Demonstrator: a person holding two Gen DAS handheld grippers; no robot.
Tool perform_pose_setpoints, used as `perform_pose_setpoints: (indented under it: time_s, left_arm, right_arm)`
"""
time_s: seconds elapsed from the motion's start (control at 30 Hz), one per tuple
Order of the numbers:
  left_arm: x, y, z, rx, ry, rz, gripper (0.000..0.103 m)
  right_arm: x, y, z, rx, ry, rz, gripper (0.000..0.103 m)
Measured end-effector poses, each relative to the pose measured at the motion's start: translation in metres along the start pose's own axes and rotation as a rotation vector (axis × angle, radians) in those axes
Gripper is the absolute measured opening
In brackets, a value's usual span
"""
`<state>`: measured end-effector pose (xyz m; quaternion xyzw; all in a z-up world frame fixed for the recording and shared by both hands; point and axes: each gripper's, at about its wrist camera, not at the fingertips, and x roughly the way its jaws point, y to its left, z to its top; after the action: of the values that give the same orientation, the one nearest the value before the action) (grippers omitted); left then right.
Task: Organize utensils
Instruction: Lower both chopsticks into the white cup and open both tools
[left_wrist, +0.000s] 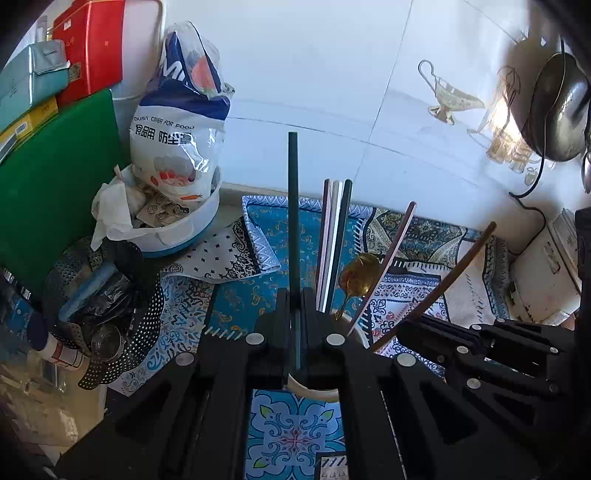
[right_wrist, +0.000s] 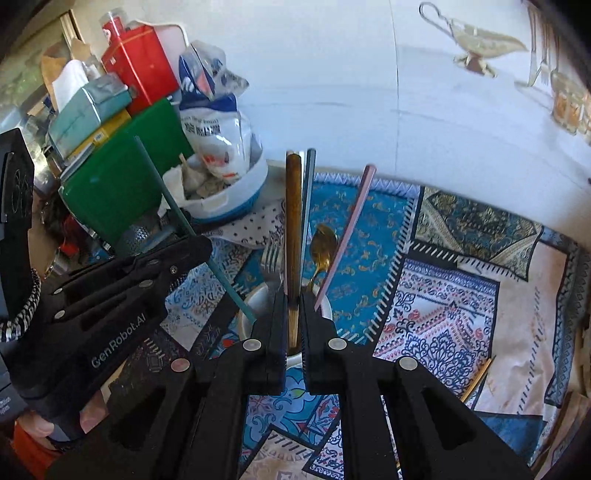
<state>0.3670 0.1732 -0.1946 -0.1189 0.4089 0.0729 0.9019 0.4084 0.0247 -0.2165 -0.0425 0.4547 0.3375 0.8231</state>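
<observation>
My left gripper (left_wrist: 294, 295) is shut on a dark green chopstick (left_wrist: 293, 221) that stands upright over a white cup (left_wrist: 314, 389). The cup holds several chopsticks (left_wrist: 334, 240), a pink chopstick (left_wrist: 391, 258) and a gold spoon (left_wrist: 358, 277). My right gripper (right_wrist: 293, 299) is shut on a brown wooden chopstick (right_wrist: 293, 229), also upright over the white cup (right_wrist: 255, 302). In the right wrist view the cup holds a fork (right_wrist: 271, 258), the gold spoon (right_wrist: 323, 243), the pink chopstick (right_wrist: 347, 229), and the left gripper (right_wrist: 195, 243) holds its green chopstick (right_wrist: 177, 210) beside it.
A patterned cloth (right_wrist: 443, 295) covers the table. A white bowl with a plastic bag (left_wrist: 177, 147), a green board (left_wrist: 55, 177), boxes (left_wrist: 88, 44) and a perforated black basket (left_wrist: 122, 325) crowd the left. A loose stick (right_wrist: 476, 380) lies on the cloth at right. A wok (left_wrist: 557, 110) hangs on the wall.
</observation>
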Motion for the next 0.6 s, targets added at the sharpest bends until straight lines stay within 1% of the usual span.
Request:
perform_pose_setpoints:
  time_s: [0.13,0.3,0.4,0.5,0.6]
  left_arm:
    - [0.016,0.003,0.001,-0.012,0.032,0.02,0.003]
    - [0.03,0.009,0.003,-0.041,0.076,0.001,0.003]
    - [0.031,0.008,0.005,-0.04,0.078,0.006,0.003]
    - [0.026,0.007,0.007,-0.047,0.065,-0.001,0.004]
    - [0.018,0.003,0.011,-0.04,0.052,-0.006,0.005]
  right_arm:
    - [0.012,-0.005,0.005,0.022,0.031,-0.003,0.006]
    - [0.018,-0.009,0.01,0.033,0.039,-0.022,0.007]
    - [0.017,-0.01,0.013,0.031,0.045,-0.025,0.007]
    - [0.015,-0.012,0.015,0.037,0.046,-0.014,0.011]
    - [0.004,-0.012,0.016,0.031,0.022,-0.026,0.015]
